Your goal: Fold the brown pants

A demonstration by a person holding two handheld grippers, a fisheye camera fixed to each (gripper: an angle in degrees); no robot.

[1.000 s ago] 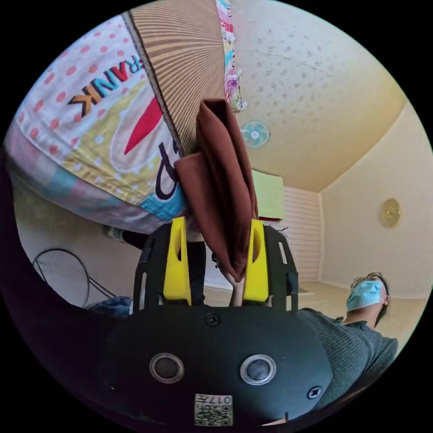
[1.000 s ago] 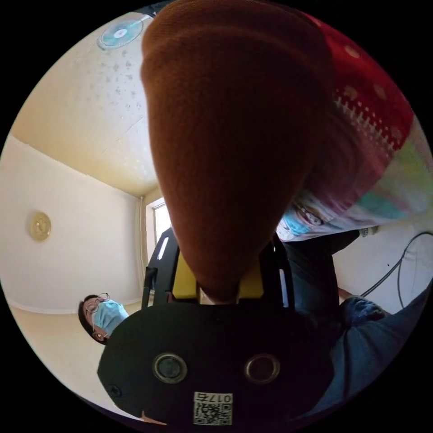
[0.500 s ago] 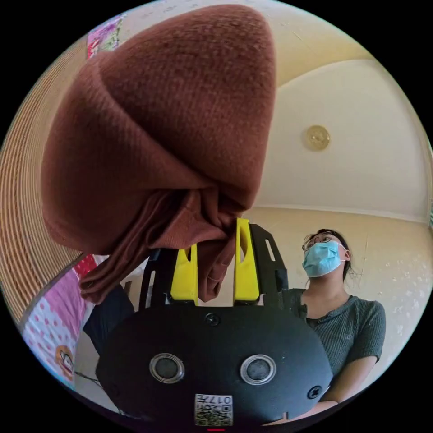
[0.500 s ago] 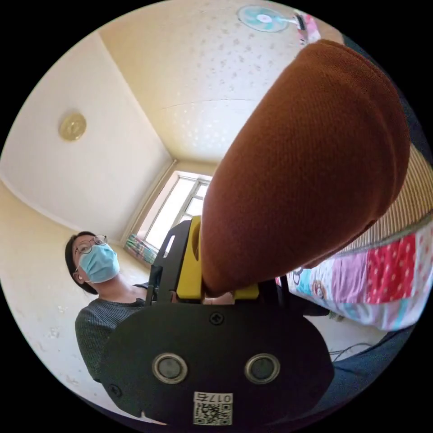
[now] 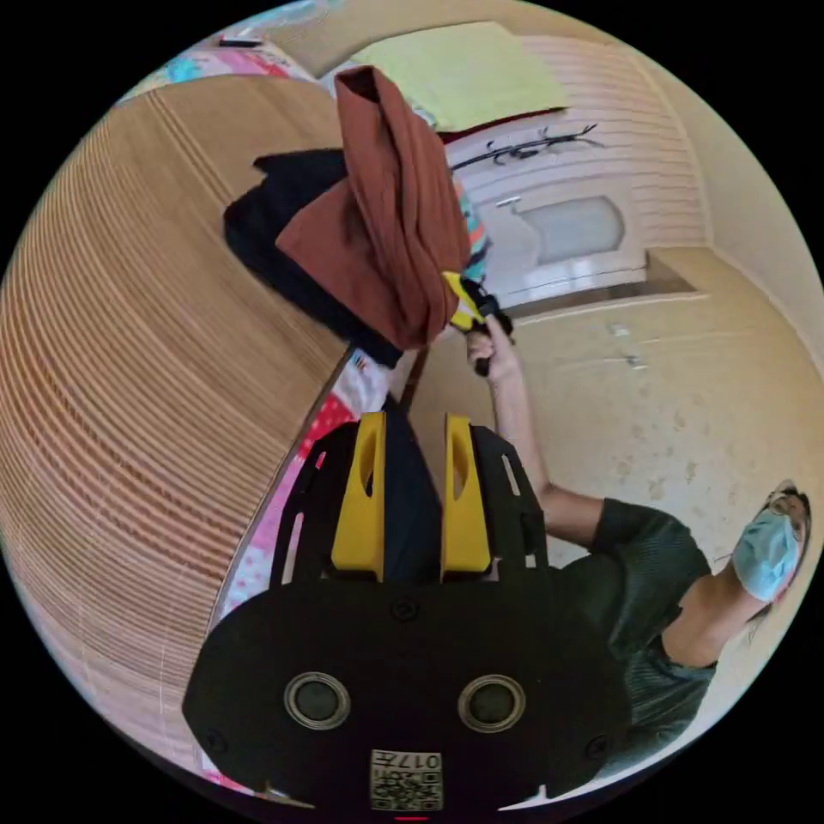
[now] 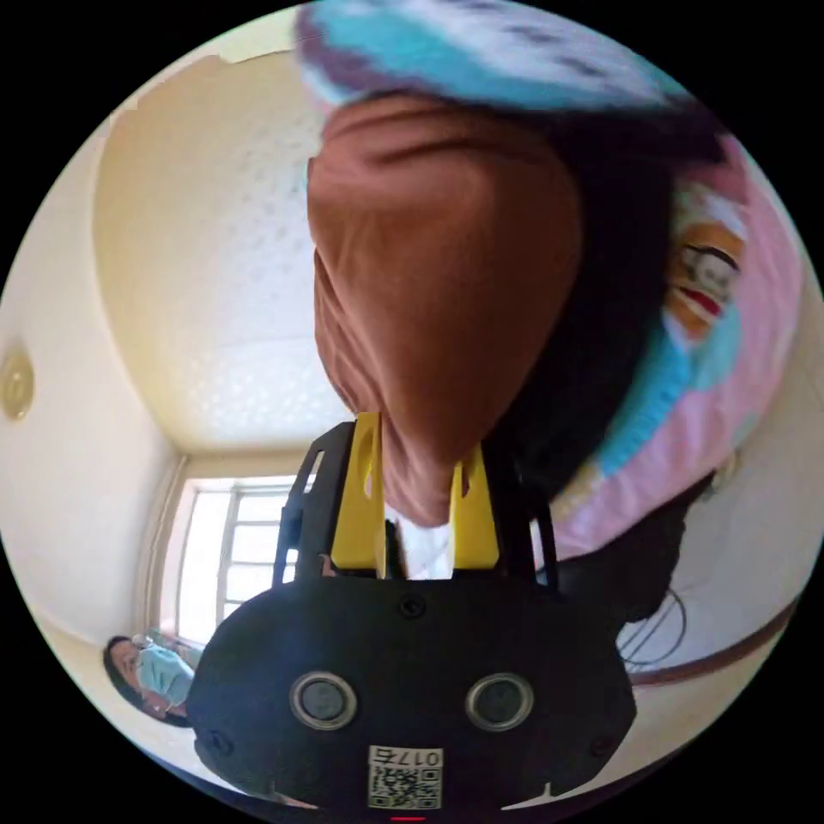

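In the left gripper view, the left gripper with yellow jaws is seen with a narrow gap between the jaws, and no cloth is held in this gap. Beyond it, the bundled brown pants are seen above the ribbed woven straw mat. The pants hang partly over a dark folded garment that lies on the mat. At the lower end of the pants, the right gripper is seen, held by a hand of the person in a dark green ribbed top.

In the right gripper view, the right gripper is seen from behind, and the brown pants are pressed between its two yellow jaws, so the cloth is gripped there. The bundle is spread wide in front of the camera. Beside it, a pink and blue patterned quilt is seen, and a bright window is seen lower in the view.
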